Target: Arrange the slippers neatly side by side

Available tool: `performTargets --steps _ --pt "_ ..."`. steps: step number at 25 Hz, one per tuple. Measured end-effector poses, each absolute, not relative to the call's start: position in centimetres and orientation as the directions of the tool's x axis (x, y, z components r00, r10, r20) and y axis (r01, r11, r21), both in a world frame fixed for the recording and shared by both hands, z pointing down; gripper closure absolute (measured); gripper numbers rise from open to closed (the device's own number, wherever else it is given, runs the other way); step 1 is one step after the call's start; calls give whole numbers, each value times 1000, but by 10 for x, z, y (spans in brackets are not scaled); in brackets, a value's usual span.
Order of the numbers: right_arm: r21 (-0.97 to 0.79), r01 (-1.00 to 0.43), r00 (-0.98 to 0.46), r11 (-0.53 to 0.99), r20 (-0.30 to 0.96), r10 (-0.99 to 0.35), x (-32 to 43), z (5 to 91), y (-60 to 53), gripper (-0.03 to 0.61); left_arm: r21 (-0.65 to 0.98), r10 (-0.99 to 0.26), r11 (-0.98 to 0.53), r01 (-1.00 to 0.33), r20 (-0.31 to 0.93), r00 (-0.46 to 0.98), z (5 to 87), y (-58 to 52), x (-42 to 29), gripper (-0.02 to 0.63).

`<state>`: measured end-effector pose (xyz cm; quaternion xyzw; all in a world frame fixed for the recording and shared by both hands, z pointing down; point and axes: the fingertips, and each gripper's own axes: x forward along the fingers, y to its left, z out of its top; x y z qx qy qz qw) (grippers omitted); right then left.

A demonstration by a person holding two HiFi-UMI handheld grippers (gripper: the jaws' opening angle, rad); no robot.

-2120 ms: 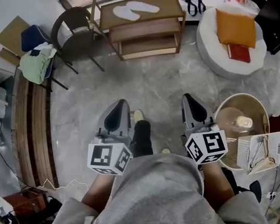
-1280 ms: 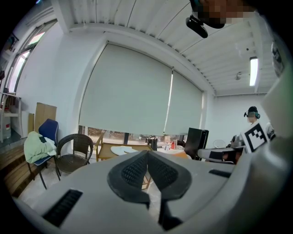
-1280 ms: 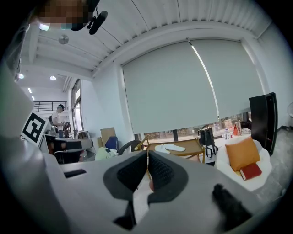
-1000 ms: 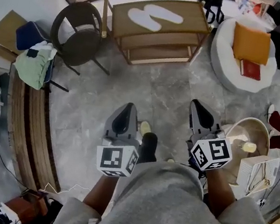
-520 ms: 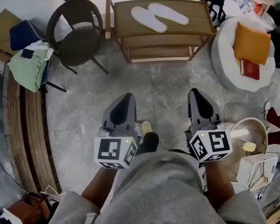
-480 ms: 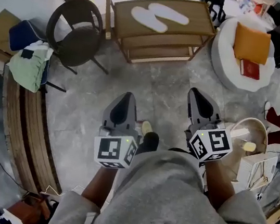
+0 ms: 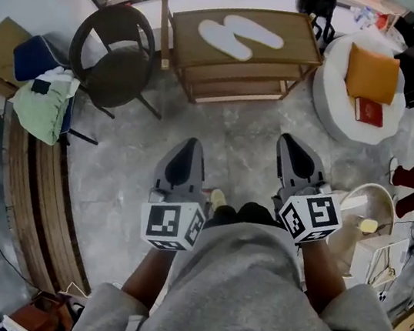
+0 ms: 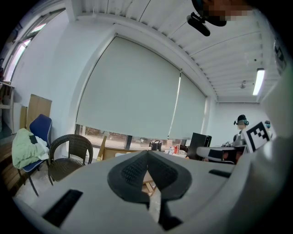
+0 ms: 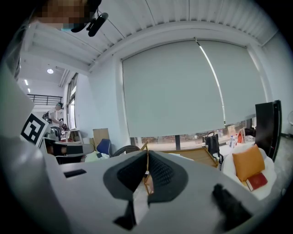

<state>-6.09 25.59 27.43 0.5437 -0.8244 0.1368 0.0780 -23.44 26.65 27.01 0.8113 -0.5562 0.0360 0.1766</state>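
Two closed grippers, nothing gripped: left gripper (image 7: 188,146) was held with fingers together. White slippers (image 7: 239,35) lay offset on the wooden shelf (image 7: 301,37), well ahead. Right gripper (image 7: 287,142) was likewise closed. Fingers should be opened before the shelf is reached.

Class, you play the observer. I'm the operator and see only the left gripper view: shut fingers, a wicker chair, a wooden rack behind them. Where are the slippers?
Observer: In the head view, both white slippers lie on top of the wooden rack.
Operator: Are they neatly paired?
Observer: No. They lie close together but staggered, one further along than the other.
Operator: And the right gripper?
Observer: The right gripper has its fingers shut, with nothing between them.
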Motion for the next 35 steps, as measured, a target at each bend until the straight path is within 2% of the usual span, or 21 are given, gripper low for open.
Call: performTargets --steps 18,35 --pt "-111 -921 -389 373 223 -894 -47 264 233 554 222 -893 -337 -915 234 386 268 246 -217 598" --pt "-110 -913 -409 393 262 -874 2 291 61 554 207 -870 -350 -914 290 399 292 77 -172 598"
